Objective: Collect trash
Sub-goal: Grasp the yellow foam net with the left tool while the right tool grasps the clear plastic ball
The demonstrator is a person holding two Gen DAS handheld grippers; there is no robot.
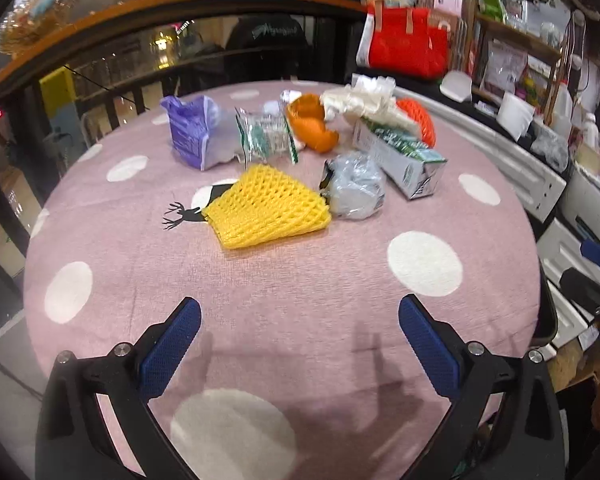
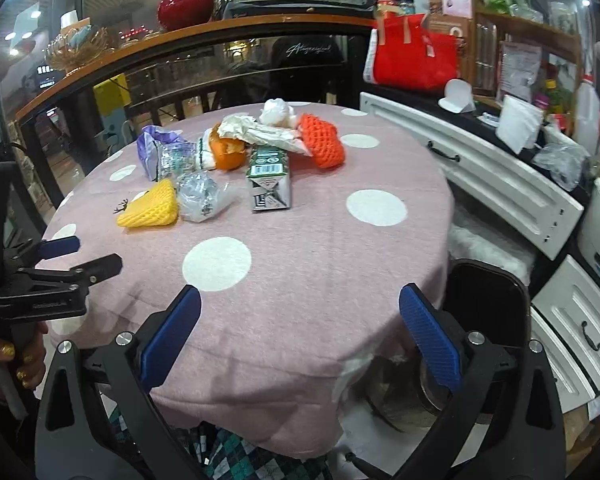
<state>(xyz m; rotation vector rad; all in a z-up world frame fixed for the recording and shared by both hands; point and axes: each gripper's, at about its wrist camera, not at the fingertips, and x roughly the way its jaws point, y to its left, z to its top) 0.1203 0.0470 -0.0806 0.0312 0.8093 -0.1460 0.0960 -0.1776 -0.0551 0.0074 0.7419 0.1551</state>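
Nothing collected yet: yellow foam net, carton and wrappers lie on table. Left gripper and right gripper both spread, empty.

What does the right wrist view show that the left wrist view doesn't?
Only the right wrist view shows the whole left hand-held gripper, open at the table's left edge, the table's near edge with checkered fabric below it, and a dark bin to the right. Only the left wrist view shows the deer print clearly, beside the yellow net. Both show the trash pile: yellow net, orange net, carton, orange peel, purple bag, and each camera's own open hand-held gripper.
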